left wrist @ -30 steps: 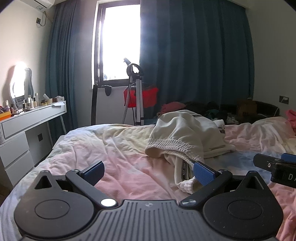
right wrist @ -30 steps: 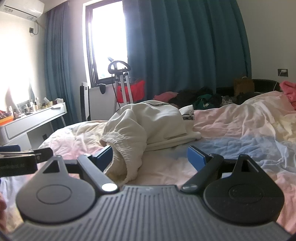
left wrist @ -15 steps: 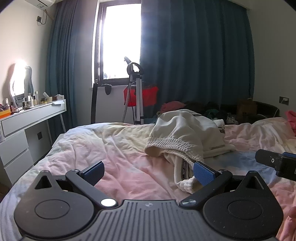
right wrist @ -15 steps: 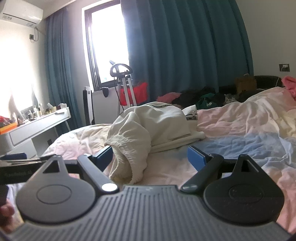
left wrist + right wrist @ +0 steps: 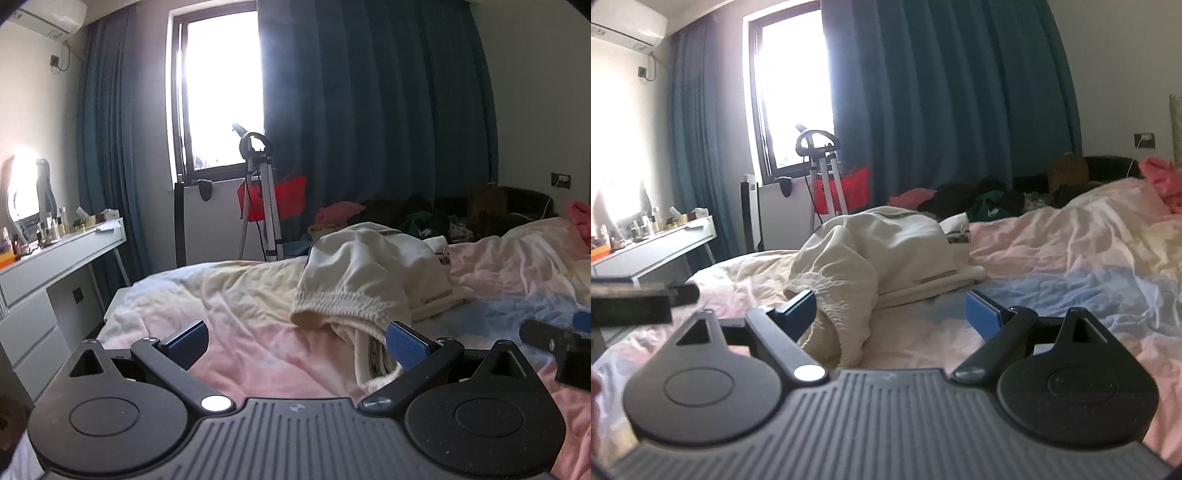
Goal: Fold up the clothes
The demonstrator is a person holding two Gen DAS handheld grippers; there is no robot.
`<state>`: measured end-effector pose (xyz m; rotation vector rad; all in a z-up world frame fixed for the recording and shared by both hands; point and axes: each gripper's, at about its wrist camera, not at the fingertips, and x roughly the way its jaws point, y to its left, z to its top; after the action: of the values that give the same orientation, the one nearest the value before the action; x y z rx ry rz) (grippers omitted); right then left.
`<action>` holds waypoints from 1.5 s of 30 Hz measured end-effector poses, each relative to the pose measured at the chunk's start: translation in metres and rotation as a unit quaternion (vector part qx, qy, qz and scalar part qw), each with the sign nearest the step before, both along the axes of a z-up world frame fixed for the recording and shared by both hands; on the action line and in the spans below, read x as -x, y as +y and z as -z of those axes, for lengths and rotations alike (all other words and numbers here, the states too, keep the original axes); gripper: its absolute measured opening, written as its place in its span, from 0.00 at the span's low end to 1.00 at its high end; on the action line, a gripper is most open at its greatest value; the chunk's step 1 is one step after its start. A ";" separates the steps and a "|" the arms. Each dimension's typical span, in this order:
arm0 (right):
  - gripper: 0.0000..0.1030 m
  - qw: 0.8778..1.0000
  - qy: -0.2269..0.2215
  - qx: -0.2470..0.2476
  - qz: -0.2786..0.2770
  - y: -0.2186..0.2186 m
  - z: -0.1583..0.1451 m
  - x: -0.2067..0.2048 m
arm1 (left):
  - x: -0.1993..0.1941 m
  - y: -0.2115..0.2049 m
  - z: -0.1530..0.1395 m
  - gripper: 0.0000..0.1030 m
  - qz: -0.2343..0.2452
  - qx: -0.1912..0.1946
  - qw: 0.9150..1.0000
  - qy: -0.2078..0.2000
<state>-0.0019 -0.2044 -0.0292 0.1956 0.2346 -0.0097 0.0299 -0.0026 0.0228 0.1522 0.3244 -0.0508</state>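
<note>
A cream-white garment [image 5: 365, 273] with a ribbed elastic hem lies crumpled in a heap on the bed [image 5: 240, 295]; it also shows in the right wrist view [image 5: 886, 258]. My left gripper [image 5: 295, 338] is open and empty, low over the bed, with the garment's hanging hem just behind its right fingertip [image 5: 404, 341]. My right gripper [image 5: 890, 310] is open and empty, with the garment's hem behind its left fingertip [image 5: 799, 306]. Each gripper shows at the edge of the other's view.
The bed has a pink, cream and blue quilt [image 5: 1071, 266]. A white dresser [image 5: 44, 266] with bottles stands left. A garment steamer stand [image 5: 262, 199] and a red bag [image 5: 288, 195] stand by the window. More clothes [image 5: 990, 199] are piled behind the bed.
Both grippers have risen a little and tilted up; the garment sits slightly lower in both views. The garment has not moved.
</note>
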 end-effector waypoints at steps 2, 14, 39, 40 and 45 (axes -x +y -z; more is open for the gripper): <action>0.86 1.000 0.005 -0.010 0.002 -0.001 0.004 -0.005 | -0.007 0.002 -0.002 1.00 0.009 -0.015 1.000 0.001; 0.41 0.992 0.078 -0.098 0.007 -0.008 0.044 -0.059 | -0.036 0.041 0.023 1.00 -0.010 0.018 0.999 0.032; 0.12 0.973 0.132 -0.173 -0.072 0.028 0.073 -0.125 | -0.086 0.052 0.065 1.00 -0.041 0.102 0.987 0.120; 0.11 0.975 0.121 -0.173 -0.072 0.026 0.063 -0.121 | -0.086 0.054 0.067 1.00 -0.041 0.111 0.985 0.122; 0.10 0.986 0.066 -0.137 -0.065 0.005 0.009 -0.086 | -0.079 0.048 0.067 1.00 -0.018 0.105 0.989 0.099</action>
<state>0.0839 -0.1996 -0.0385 0.4538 0.3805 0.1397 0.1092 0.0454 -0.0444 -0.0693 0.5182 -0.0639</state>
